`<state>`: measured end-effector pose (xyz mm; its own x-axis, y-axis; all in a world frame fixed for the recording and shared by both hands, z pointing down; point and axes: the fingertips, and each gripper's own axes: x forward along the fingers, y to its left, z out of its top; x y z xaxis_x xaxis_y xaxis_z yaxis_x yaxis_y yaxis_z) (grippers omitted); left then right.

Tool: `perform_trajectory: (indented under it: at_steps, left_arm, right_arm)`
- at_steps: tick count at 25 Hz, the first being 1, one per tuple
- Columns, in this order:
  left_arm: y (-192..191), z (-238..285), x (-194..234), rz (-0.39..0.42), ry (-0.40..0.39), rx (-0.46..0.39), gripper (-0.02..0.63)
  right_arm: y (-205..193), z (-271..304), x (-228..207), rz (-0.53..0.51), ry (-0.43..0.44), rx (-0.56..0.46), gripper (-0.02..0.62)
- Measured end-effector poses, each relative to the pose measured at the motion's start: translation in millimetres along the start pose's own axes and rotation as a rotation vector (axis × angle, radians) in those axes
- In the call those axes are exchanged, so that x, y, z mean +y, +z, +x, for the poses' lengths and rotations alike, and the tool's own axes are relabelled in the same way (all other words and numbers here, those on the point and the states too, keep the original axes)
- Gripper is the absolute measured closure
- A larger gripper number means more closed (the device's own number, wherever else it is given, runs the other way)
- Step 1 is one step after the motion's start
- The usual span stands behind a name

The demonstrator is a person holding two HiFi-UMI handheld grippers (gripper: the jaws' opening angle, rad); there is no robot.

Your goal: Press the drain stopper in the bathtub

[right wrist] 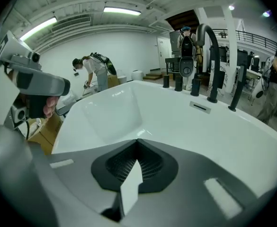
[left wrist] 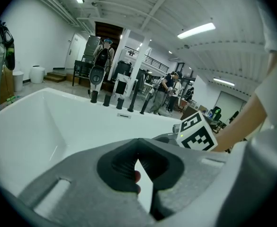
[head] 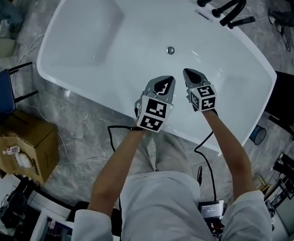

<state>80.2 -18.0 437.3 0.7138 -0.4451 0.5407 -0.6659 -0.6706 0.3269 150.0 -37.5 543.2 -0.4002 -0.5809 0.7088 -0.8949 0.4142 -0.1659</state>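
The person wears a white short-sleeved top [head: 157, 200] and pale trousers [head: 164, 152]. The left gripper [head: 170, 80] and right gripper [head: 186, 73] have light grey shells, with dark ribbed pads [right wrist: 150, 164] inside the jaws. Each carries a white cube [head: 154, 113] printed with black square markers. A thin black cable [head: 109, 134] trails from the left one and a second cable [head: 197, 150] from the right.

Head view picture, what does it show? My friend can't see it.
The left gripper and right gripper, both shut, hover side by side over a white bathtub, aimed at the small round drain stopper but short of it. A black faucet stands on the far rim.
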Motion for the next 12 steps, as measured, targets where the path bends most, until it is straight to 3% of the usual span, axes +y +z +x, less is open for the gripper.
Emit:
perform_trajectory:
  at_steps: [12]
  left_arm:
    - [86.4,-97.5,-68.9,0.045,0.001,-0.076,0.601]
  right_arm:
    - [134.3,-131.5,54.1,0.007,0.06,-0.208,0.598]
